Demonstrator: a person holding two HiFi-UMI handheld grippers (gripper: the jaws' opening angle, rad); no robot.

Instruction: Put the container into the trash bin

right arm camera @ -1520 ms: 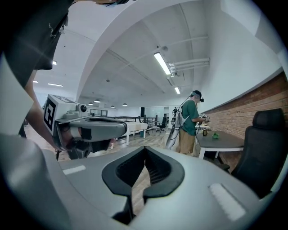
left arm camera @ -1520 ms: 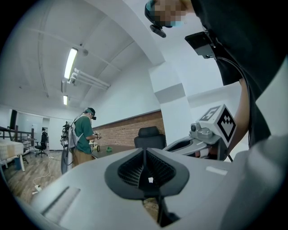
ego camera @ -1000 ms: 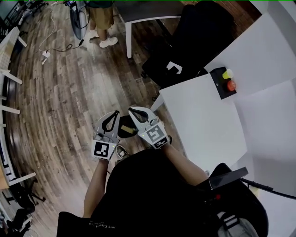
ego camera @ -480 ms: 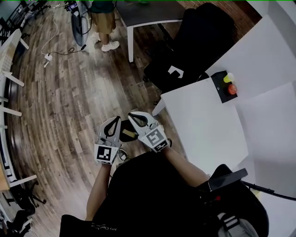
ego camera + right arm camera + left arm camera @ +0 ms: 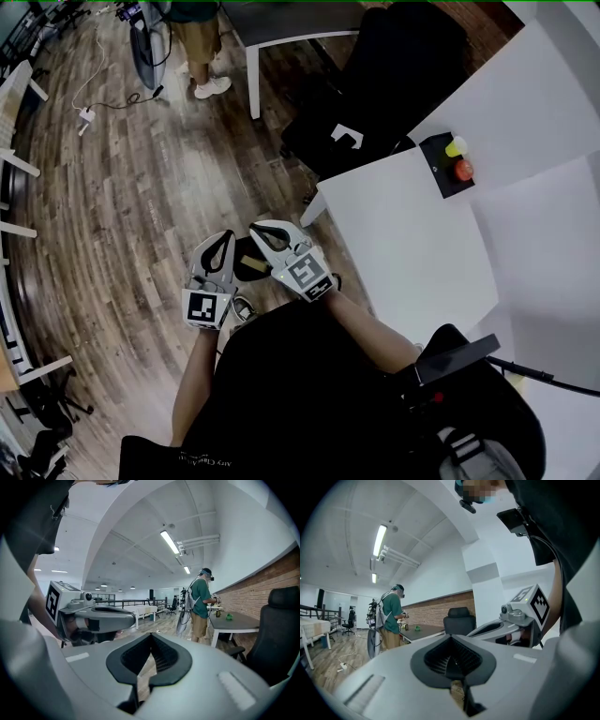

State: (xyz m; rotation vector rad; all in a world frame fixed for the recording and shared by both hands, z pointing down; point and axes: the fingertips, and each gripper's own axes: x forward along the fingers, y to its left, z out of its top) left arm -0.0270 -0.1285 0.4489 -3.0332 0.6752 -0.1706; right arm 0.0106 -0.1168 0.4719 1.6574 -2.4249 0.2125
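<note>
The trash bin [image 5: 246,249] showed as a dark round mouth on the wood floor [image 5: 122,206], just left of the middle of the head view. A pale tan object [image 5: 249,270] lay inside it, too small to tell for sure whether it was the container.

The two grippers hung just above the bin, one at each side of it. The left gripper [image 5: 223,240] was at the bin's left edge with its jaws brought together at the tips. Its own view showed nothing between them, only a slice of floor through the gap lower down. The right gripper [image 5: 261,230] was at the bin's right edge, angled toward the upper left. Its jaws were likewise closed tip to tip and empty. Each gripper view caught the other gripper close alongside.

To the right of the grippers the corner of a white table [image 5: 403,244] reached toward the middle of the frame. On the table, toward the upper right, sat a black box [image 5: 441,173] with a yellow knob and a red one. A black chair [image 5: 394,75] stood above the table at the top of the frame. At the upper left a second person [image 5: 202,37] stood beside a grey desk [image 5: 291,23]. A white cable [image 5: 94,89] trailed across the floor further left.
</note>
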